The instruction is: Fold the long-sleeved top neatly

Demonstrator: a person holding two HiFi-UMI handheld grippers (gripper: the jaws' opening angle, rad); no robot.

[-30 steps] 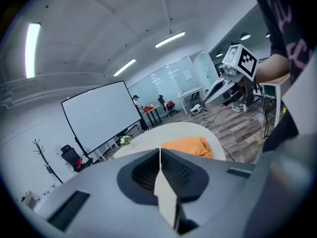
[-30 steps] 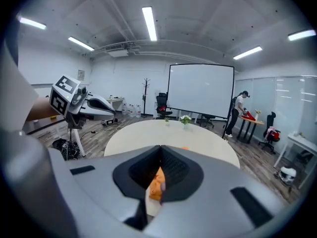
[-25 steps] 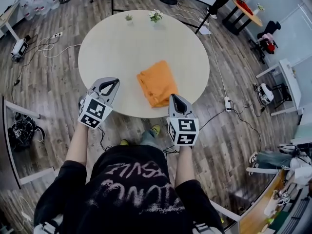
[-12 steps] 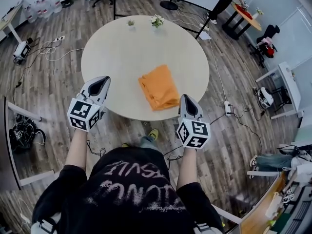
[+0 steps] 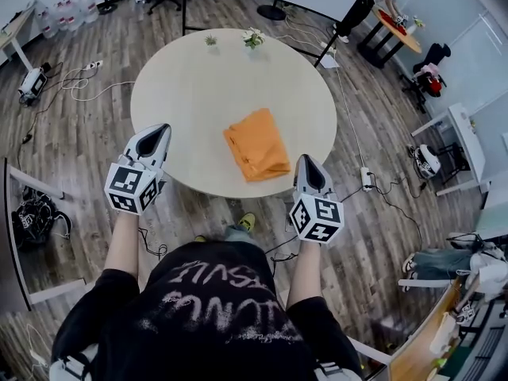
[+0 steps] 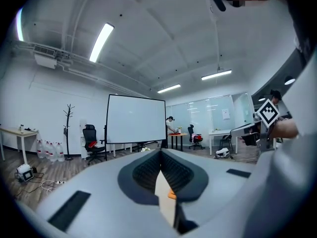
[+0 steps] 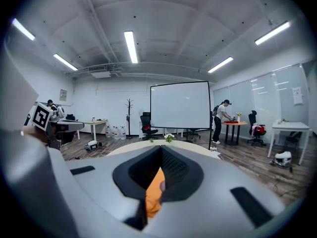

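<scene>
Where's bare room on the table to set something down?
Widest: the left half of the table, between the orange top and the left rim. Also free: the band between the top and the two small plants at the far edge. Tightest at the near rim, between the top and the right hand-held gripper.

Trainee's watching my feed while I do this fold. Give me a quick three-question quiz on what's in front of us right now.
1. True or false: the left gripper is clamped on a sleeve of the orange top.
2. How does the orange top lie? A) spread flat with sleeves wide; B) folded in a compact bundle on the round table; C) on the floor.
3. How many small plants stand at the table's far edge?
Key: 1 false: the left gripper and the right gripper are both shut, empty and clear of the top. 2 B. 3 two.
</scene>
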